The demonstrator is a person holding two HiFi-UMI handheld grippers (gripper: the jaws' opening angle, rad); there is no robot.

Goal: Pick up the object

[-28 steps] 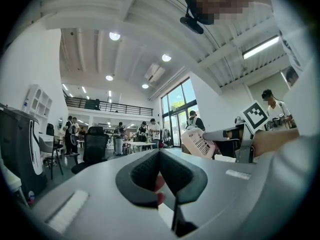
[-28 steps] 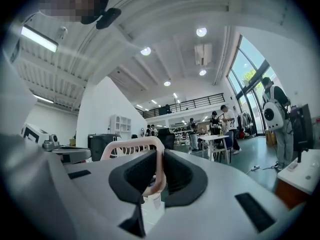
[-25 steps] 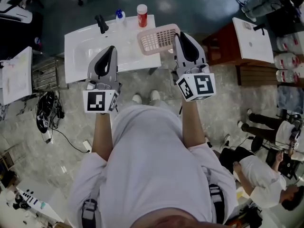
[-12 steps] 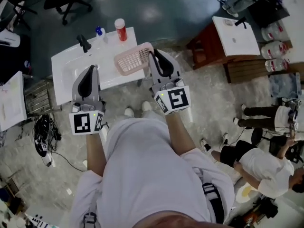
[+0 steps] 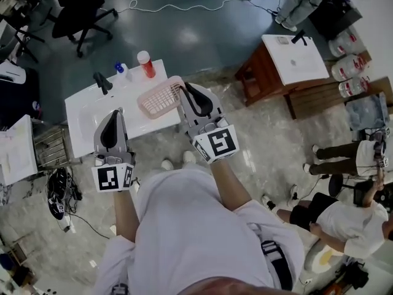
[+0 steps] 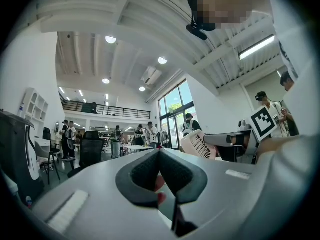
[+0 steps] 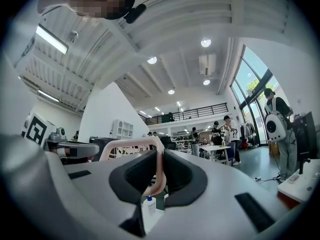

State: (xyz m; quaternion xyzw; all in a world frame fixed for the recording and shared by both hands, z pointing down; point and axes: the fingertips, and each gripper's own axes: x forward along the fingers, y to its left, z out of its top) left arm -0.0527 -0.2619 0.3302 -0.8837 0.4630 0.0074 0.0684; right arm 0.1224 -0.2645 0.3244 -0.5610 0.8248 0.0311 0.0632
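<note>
Right tool (image 5: 182, 90) (image 7: 159, 169): jaws closed on the rim of the pink basket (image 5: 158, 98) (image 7: 127, 146), with the rim running upright between the two dark pads in the right gripper view. The marker cube (image 5: 215, 144) sits at the tool's rear, toward the person.

Left tool (image 5: 116, 111) (image 6: 159, 154): jaws brought together at their tips, holding nothing. It hangs over the near edge of the white bench (image 5: 86, 112), to the left of the basket and apart from it. The left gripper view shows the basket (image 6: 197, 143) off to its right.

The basket is a slatted pink tray that lies over the near right corner of the bench, with part of it past the edge. Whether it touches the bench surface cannot be told.

At the far edge of the bench stand a red bottle (image 5: 146, 64), a small blue-capped bottle (image 5: 121, 70) (image 7: 148, 204) and a dark upright fixture (image 5: 101, 82).

Further out are a wooden table (image 5: 288, 60) to the right and an office chair (image 5: 80, 11) at the upper left, both on the floor.
</note>
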